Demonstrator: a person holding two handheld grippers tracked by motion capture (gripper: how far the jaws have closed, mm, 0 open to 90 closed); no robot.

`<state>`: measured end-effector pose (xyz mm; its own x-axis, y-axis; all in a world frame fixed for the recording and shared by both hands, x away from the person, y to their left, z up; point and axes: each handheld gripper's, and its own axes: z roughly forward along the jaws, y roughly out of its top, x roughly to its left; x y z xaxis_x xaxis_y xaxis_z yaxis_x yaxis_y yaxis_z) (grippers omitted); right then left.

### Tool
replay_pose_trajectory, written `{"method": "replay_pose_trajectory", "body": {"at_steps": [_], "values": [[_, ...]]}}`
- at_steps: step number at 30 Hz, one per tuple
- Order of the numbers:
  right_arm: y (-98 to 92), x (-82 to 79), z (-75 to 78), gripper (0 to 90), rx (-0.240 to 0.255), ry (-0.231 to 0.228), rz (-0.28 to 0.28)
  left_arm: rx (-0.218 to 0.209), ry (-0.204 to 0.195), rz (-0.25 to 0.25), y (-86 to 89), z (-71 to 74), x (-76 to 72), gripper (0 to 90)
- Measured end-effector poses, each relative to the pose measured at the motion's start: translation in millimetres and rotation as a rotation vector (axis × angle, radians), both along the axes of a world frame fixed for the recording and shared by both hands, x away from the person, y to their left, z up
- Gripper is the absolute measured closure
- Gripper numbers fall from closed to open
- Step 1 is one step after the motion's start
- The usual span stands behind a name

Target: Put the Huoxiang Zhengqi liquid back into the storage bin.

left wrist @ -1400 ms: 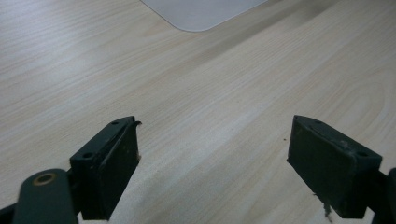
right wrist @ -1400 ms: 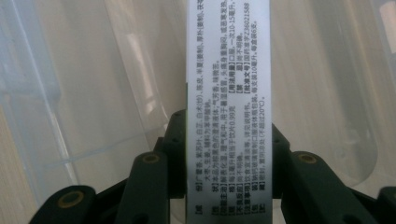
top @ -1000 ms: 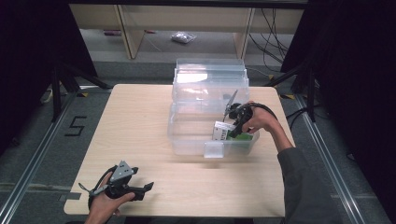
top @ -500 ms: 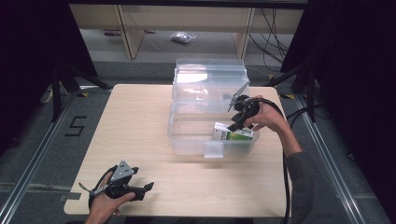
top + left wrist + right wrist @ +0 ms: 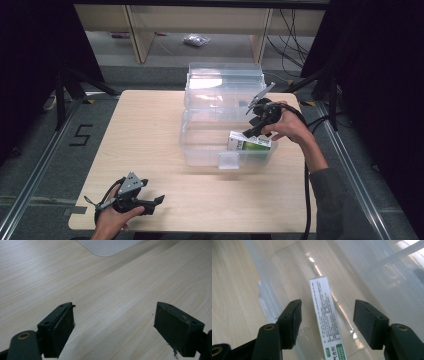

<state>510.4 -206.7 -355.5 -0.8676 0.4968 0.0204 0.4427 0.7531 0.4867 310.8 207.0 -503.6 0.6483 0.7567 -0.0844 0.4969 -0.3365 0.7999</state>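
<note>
A person works two handheld tools at a pale wooden surface [image 5: 150,130], seen from above. At the near left corner the left tool [image 5: 145,204] lies low over the wood in the person's left hand [image 5: 112,220], a grey three-cornered plate on top; in the left gripper view its two black jaws stand wide apart over bare woodgrain with nothing between them, and a rounded corner of a pale sheet [image 5: 107,246] shows at the top edge. Toward the middle and right of the surface sits a clear plastic bin [image 5: 200,145], with a second clear bin [image 5: 225,82] standing behind it and against it. A white and green carton [image 5: 250,142] lies inside the front bin, near its right end. Above that carton hangs the right tool [image 5: 252,131], gripped by the person's right hand [image 5: 290,125], the forearm coming in from the lower right with a black cable trailing along it. In the right gripper view the carton [image 5: 325,315] runs lengthwise up the gap between the jaws, its printed side facing up; the jaws are spread well clear of it on both sides and grip nothing. Beyond the surface, a grey floor [image 5: 165,55] carries a small clear bag [image 5: 196,40] beneath a shelf unit
</note>
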Motion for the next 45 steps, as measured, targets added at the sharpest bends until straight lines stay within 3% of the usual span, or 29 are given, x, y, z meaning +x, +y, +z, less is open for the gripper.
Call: {"method": "replay_pose_trajectory", "body": {"at_steps": [5, 10, 15, 16, 17, 26, 28, 31, 38, 42, 45], "values": [[-1.4, -3.7, 4.7, 39.0, 0.016, -0.031, -0.002, -0.001, 0.0, -0.002, 0.0, 0.0, 0.1, 15.8], [-3.0, -11.0, 4.2, 38.6, 0.035, -0.006, -0.023, -0.004, -0.004, -0.001, -0.6, -0.6, 0.0, 15.7], [-6.0, -15.1, 3.8, 38.0, 0.036, -0.029, -0.024, 0.01, -0.003, -0.007, 0.3, -0.4, 0.5, 15.7], [-6.2, -17.2, 4.5, 38.0, 0.044, -0.013, -0.034, 0.01, 0.0, -0.008, 0.3, -0.4, 0.8, 15.7], [-7.0, -17.6, 4.5, 38.0, 0.048, -0.036, -0.034, 0.015, 0.004, -0.008, 0.4, 0.0, 0.7, 15.7], [-9.2, -26.0, 2.3, 35.1, 0.072, -0.032, -0.077, 0.016, 0.003, -0.006, 0.4, 0.3, 0.7, 15.7], [-9.1, -27.6, 1.7, 35.2, 0.082, -0.041, -0.08, -0.005, 0.002, 0.006, -0.8, -0.5, 0.5, 15.7], [-8.7, -31.1, 0.7, 34.2, 0.09, -0.049, -0.092, 0.016, 0.003, -0.007, 0.6, 0.4, 0.8, 15.7], [-8.0, -36.5, 0.0, 33.8, 0.103, -0.075, -0.085, 0.016, 0.003, -0.006, 0.6, 0.3, 0.7, 15.7], [-7.5, -38.7, -2.0, 33.8, 0.124, -0.064, -0.091, 0.016, 0.003, -0.003, 0.7, 0.7, 0.4, 15.7], [-8.5, -40.1, -1.9, 33.8, 0.109, -0.064, -0.087, 0.017, 0.004, -0.003, 0.8, 0.8, 0.4, 15.7]]}}
